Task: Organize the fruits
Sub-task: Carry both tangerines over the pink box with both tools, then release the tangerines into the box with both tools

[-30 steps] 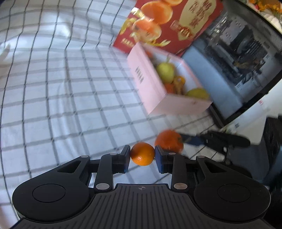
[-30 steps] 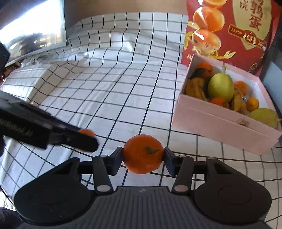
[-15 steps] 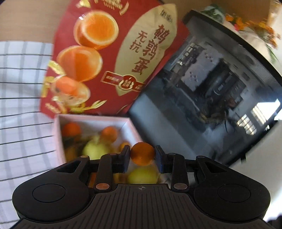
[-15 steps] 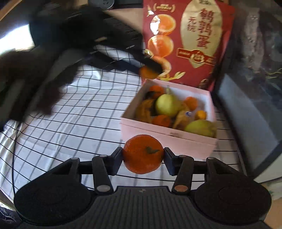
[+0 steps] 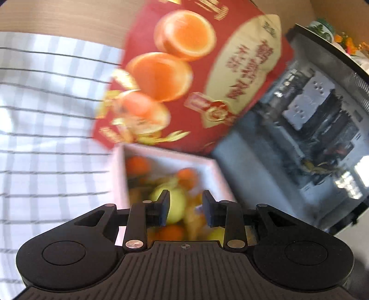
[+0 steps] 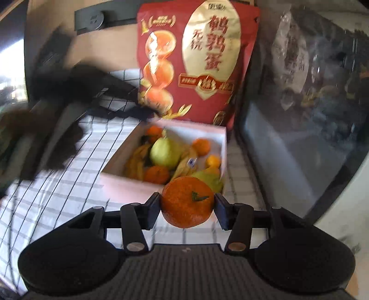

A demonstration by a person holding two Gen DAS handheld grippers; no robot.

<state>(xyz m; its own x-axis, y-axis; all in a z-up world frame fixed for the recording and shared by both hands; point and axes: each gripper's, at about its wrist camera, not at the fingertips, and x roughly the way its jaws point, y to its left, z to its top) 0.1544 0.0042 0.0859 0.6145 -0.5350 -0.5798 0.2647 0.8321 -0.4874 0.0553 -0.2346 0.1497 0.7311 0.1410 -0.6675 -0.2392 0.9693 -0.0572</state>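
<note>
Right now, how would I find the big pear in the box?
Find the tall red bag; the pink box sits right in front of it. In the box's middle lies the pear, pale green, stem up, and far bigger than the little oranges around it.

Shows a white tablecloth (image 5: 46, 115) ruled with thin dark lines, rumpled toward the left. Backs onto a plain tan wall (image 5: 57, 18) carrying a dark bar-shaped fitting (image 6: 103, 17) high up. Leans a tall red and gold food pouch (image 6: 198, 69) printed with halved eggs against that wall. Closes the right side with a dark glass-fronted case (image 6: 299, 115), reflections across its pane. Carries a patterned ceramic pot (image 5: 320, 27) and orange flowers (image 5: 346, 41) on top. Glares white from a window (image 6: 13, 69) at far left
</note>
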